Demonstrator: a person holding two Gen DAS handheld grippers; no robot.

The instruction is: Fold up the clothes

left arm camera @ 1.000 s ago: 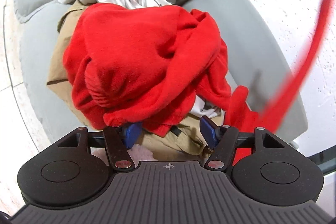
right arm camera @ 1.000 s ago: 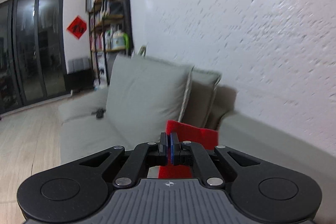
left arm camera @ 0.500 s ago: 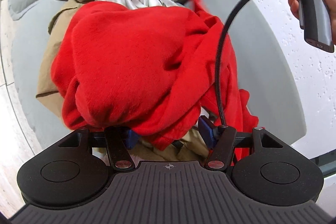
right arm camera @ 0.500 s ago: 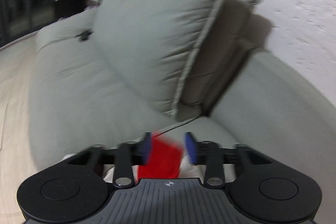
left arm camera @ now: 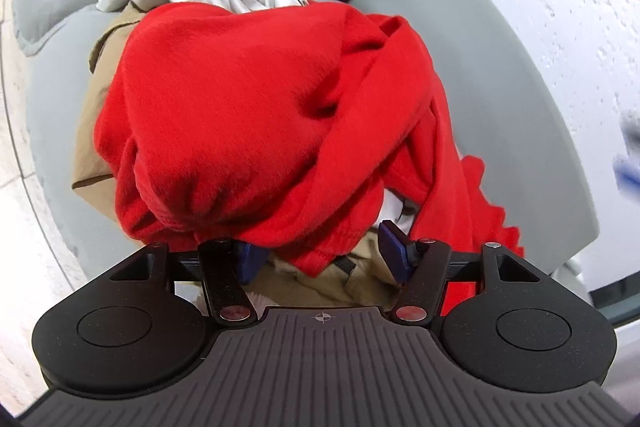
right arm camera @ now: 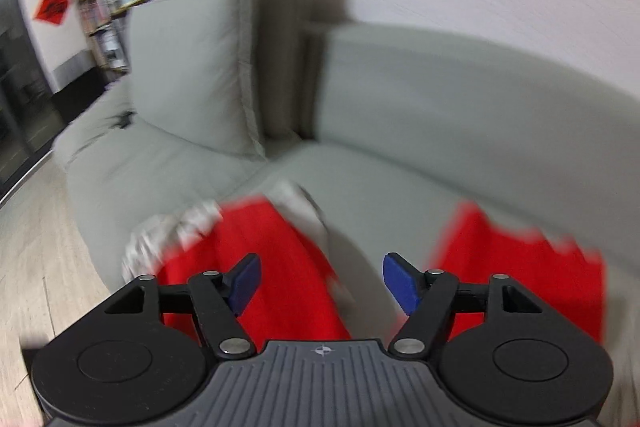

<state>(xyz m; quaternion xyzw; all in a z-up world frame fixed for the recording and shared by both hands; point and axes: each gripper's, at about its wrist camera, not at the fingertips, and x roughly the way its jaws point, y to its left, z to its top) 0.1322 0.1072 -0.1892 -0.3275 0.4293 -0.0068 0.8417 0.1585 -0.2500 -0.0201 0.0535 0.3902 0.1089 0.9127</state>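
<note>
Lying heaped on a grey sofa (left arm camera: 500,39), a red sweater (left arm camera: 248,115) tops khaki and white garments. Left gripper (left arm camera: 320,255) gapes at its hem; right gripper (right arm camera: 318,283), jaws just opening, grips nothing.

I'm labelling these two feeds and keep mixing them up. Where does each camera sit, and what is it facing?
Left wrist: on the left gripper, angled down at a red sweater heaped on tan and white clothes on a grey sofa; its open fingers show.
Right wrist: on the right gripper, facing the sofa's cushions and white wall, blurred; its fingers, just opened, hold nothing.
Shared: red sweater, sofa.
</note>
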